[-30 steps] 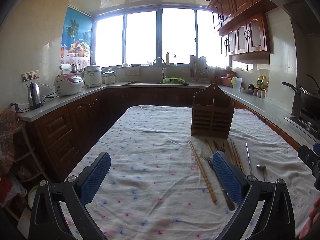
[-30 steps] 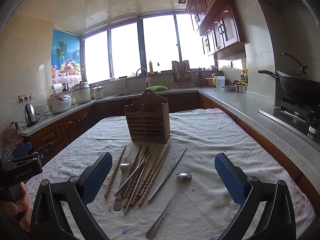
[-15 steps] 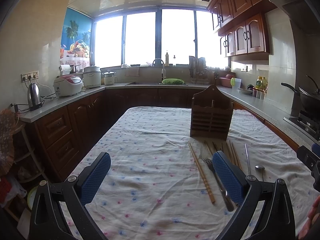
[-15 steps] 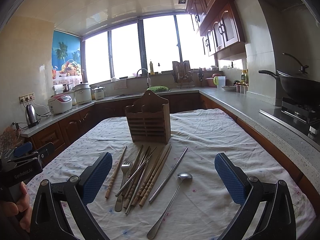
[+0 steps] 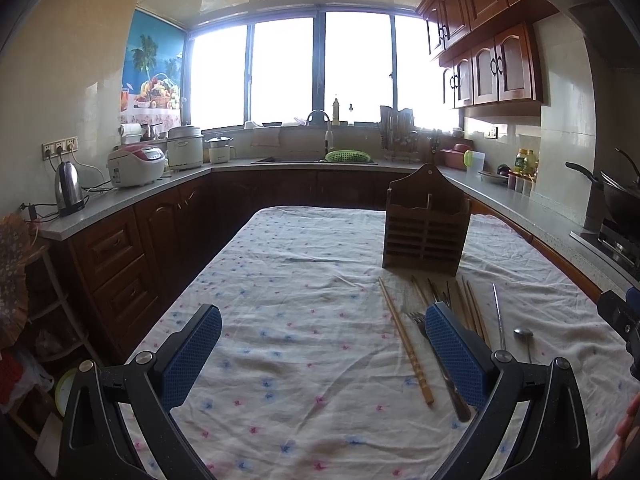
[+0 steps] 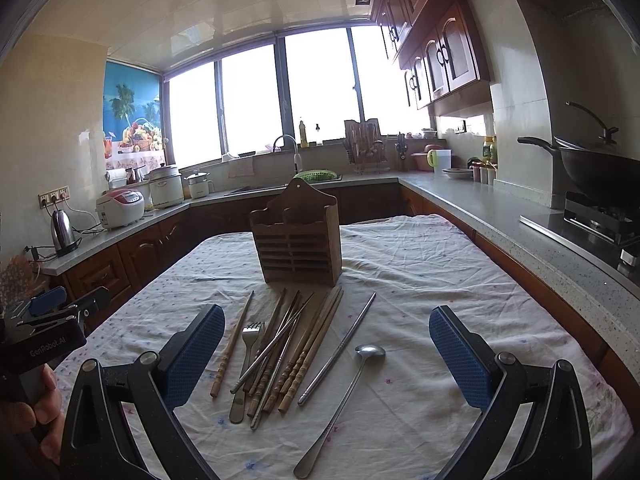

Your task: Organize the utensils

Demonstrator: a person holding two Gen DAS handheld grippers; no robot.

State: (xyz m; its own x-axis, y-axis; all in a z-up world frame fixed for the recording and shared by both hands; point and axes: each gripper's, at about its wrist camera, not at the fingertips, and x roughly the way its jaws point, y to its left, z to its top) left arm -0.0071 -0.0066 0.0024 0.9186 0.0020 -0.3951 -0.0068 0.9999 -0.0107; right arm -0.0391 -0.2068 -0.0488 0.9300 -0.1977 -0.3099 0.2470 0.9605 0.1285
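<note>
Loosely spread chopsticks beneath gaping right claw, spoon alongside

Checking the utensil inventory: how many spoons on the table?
1. The spoon lies on the tablecloth, rightmost of the utensils, beside the lone metal chopstick. The chopstick pile could hide another.

Under my jaws a table wears a flower-dotted cloth. On it my wooden holder stands upright; chopsticks, fork and spoon lie just before it.
</note>
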